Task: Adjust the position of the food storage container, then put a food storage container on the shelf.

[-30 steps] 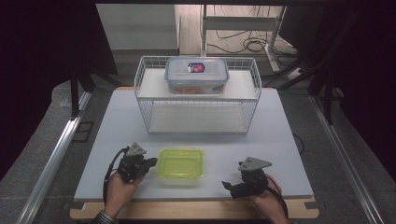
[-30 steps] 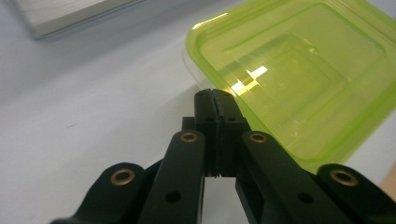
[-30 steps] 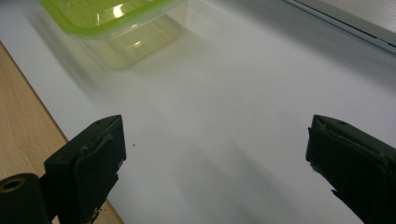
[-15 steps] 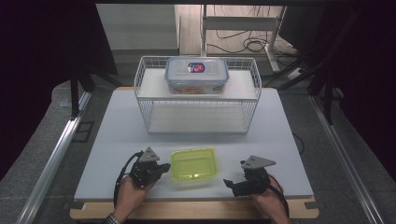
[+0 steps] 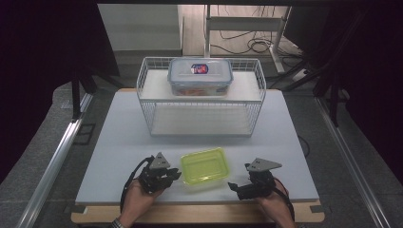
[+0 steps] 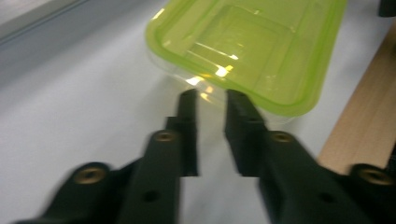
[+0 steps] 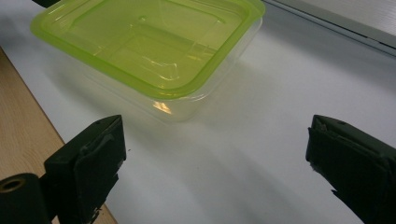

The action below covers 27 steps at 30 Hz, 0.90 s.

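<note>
Down at the near edge of the bench (image 5: 119, 142), the person's two hands come in from six o'clock, each gripping a tool low over the white top. The left hand (image 5: 138, 197) is angled so the left gripper (image 5: 177, 174) points toward three o'clock, level with the surface, its grey plate on top and its cable looping back by the wrist. Its jaws have just been opening and now stand a narrow gap apart; in the left gripper view the left gripper (image 6: 211, 95) has its tips just short of the near wall of the green-lidded container (image 6: 247, 51), with nothing between them and no clear contact.

The right hand (image 5: 275, 204) sits at about five o'clock on the bench, its right gripper (image 5: 234, 186) aimed toward nine o'clock at the same container. In the right gripper view the right gripper (image 7: 219, 149) has its jaws spread wide, empty, with bare bench between them and the container (image 7: 149, 46) lying ahead, apart from both pads.

From above, the green-lidded container (image 5: 205, 166) lies flat between the two tools, near the front edge. At twelve o'clock stands a white wire basket (image 5: 152, 118) with a clear lidded box (image 5: 199, 76) on its top.
</note>
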Tool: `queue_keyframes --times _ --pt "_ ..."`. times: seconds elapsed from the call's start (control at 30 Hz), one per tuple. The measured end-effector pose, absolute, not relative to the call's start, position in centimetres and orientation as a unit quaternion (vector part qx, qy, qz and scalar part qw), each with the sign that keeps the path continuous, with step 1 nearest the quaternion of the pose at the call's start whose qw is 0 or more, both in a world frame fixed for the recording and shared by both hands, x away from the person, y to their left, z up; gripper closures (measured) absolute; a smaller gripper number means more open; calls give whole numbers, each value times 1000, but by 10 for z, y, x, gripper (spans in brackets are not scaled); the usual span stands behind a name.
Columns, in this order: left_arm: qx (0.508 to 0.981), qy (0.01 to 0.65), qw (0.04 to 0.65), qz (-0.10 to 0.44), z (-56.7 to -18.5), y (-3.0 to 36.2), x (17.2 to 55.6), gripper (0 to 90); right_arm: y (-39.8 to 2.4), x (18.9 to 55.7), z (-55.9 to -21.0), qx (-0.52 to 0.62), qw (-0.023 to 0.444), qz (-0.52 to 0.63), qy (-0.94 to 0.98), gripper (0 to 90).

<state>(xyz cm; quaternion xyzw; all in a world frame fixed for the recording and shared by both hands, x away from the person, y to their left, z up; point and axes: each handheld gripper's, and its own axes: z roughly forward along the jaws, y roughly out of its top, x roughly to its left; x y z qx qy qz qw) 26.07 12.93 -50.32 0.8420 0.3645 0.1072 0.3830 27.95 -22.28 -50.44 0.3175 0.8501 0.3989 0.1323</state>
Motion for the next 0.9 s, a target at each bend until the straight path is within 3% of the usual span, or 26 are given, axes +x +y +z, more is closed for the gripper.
queue_keyframes --times 0.23,0.37,0.47,0.5,0.7,0.9 --pt "826 380 401 114 -504 145 258 244 -224 280 -504 314 131 407 848 47" --pt "822 383 406 117 -506 154 251 119 -226 281 -505 315 134 406 847 35" --pt "817 385 412 121 -506 158 248 84 -227 282 -505 323 133 406 845 22" --pt "820 381 406 135 -507 160 243 36 -229 283 -504 332 134 409 839 12" --pt "824 375 396 152 -512 164 234 15 -233 285 -502 336 144 417 832 13" --pt "819 379 397 167 -516 174 225 9 -234 289 -503 361 118 438 815 14"
